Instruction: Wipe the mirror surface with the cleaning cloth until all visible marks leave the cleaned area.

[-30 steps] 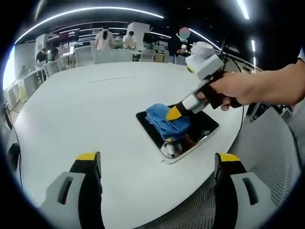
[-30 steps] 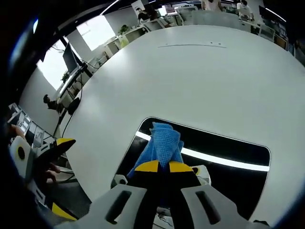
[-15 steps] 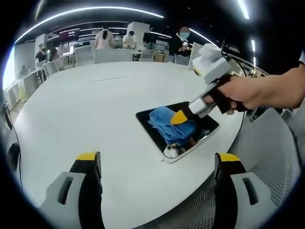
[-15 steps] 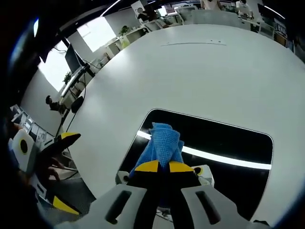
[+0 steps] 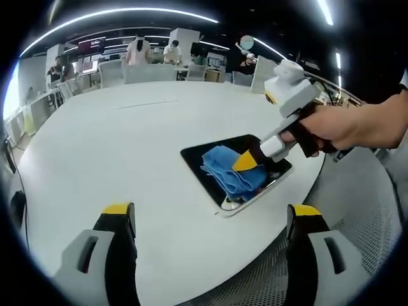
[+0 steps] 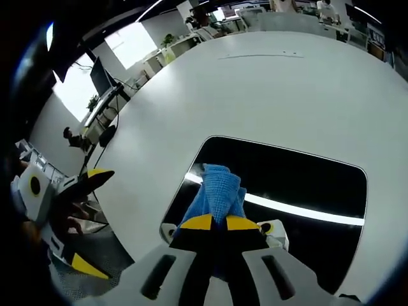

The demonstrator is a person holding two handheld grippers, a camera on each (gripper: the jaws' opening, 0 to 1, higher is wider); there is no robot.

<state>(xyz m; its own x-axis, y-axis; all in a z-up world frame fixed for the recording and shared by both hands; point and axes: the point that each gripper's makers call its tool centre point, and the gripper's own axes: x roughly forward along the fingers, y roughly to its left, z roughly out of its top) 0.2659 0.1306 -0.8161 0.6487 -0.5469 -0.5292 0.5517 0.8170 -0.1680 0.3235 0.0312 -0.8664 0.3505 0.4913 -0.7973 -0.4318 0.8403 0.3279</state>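
Since a second ago the right gripper (image 5: pixel 250 162) has slid the cleaning cloth (image 5: pixel 231 169) across the mirror (image 5: pixel 237 171) toward its 4 o'clock end in the left gripper view, and the hand (image 5: pixel 331 126) holding it has moved out the same way. In the right gripper view the cloth (image 6: pixel 217 196) sits nearer the mirror's (image 6: pixel 287 185) 9 o'clock edge than before.

The left gripper view shows the whole mirror lying flat near the tabletop (image 5: pixel 127 146) edge, with the right gripper's jaws pinched on the blue cloth. The right gripper view shows the dark glass close up, crossed by a bright reflected light strip, and the left gripper (image 6: pixel 80 217) at 8 o'clock off the tabletop (image 6: pixel 268 95) edge.

The left gripper's own jaws stand wide apart, holding nothing, low in its view.

The tabletop is white and round. Behind it at 12 o'clock are desks, chairs (image 5: pixel 111 72) and standing people (image 5: pixel 137 51) in an office with ceiling light strips (image 5: pixel 115 14).
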